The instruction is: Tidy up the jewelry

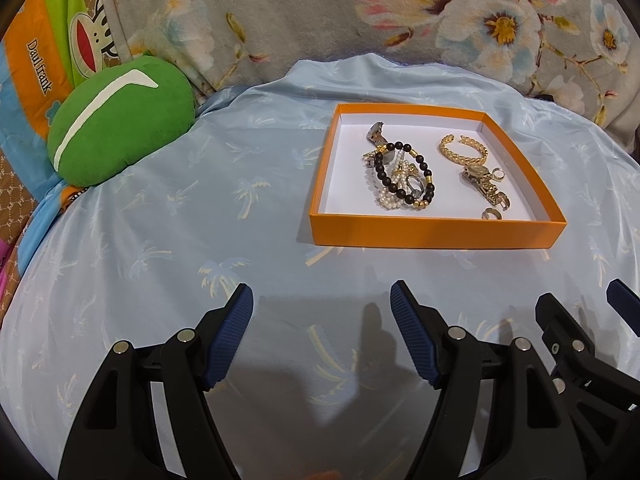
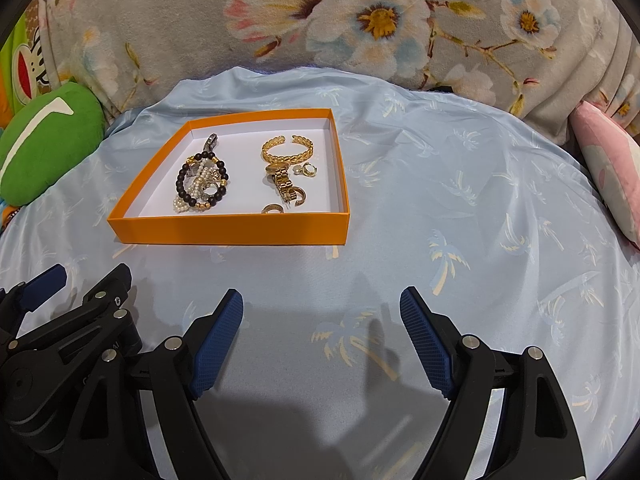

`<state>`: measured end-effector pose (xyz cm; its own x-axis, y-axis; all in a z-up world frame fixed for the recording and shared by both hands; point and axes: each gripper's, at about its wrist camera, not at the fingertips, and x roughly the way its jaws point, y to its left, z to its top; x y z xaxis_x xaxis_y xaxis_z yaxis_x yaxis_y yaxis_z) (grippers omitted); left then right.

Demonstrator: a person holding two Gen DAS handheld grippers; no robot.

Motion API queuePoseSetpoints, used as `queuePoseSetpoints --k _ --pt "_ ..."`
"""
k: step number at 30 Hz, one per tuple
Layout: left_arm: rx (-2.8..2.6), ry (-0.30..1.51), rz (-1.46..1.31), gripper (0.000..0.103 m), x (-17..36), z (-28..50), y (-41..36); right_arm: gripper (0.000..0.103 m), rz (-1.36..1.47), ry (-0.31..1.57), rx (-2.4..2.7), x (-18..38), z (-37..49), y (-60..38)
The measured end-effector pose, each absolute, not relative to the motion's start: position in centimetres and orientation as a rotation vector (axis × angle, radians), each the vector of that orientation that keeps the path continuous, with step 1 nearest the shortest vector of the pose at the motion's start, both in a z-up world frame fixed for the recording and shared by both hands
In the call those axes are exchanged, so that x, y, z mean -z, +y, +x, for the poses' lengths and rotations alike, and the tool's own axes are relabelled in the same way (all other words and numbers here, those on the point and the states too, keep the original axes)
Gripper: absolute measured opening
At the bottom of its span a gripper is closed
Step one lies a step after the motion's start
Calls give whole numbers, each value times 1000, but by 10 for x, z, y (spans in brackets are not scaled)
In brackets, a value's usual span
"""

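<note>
An orange box (image 1: 436, 232) with a white floor lies on the pale blue sheet; it also shows in the right wrist view (image 2: 228, 232). Inside lie a black bead bracelet (image 1: 404, 172) (image 2: 202, 180) over a pearl strand, a gold braided cuff (image 1: 464, 150) (image 2: 286, 150), a gold watch (image 1: 486, 184) (image 2: 282, 180) and small gold rings (image 1: 492, 214) (image 2: 273, 209). My left gripper (image 1: 322, 300) is open and empty, near the box's front. My right gripper (image 2: 322, 304) is open and empty, right of the box. Each gripper shows beside the other.
A green cushion (image 1: 120, 128) (image 2: 44, 140) lies left of the sheet. A floral blanket (image 1: 400, 12) rises behind. A pink pillow (image 2: 612, 168) sits at the right edge. Bright striped cloth (image 1: 36, 64) is at far left.
</note>
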<state>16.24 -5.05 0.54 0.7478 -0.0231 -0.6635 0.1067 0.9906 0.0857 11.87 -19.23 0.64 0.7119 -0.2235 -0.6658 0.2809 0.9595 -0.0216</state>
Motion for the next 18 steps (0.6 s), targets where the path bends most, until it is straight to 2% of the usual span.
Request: queuePoseSetpoints --k 18 --pt "49 716 134 70 -7 160 -53 79 79 728 282 -7 119 -192"
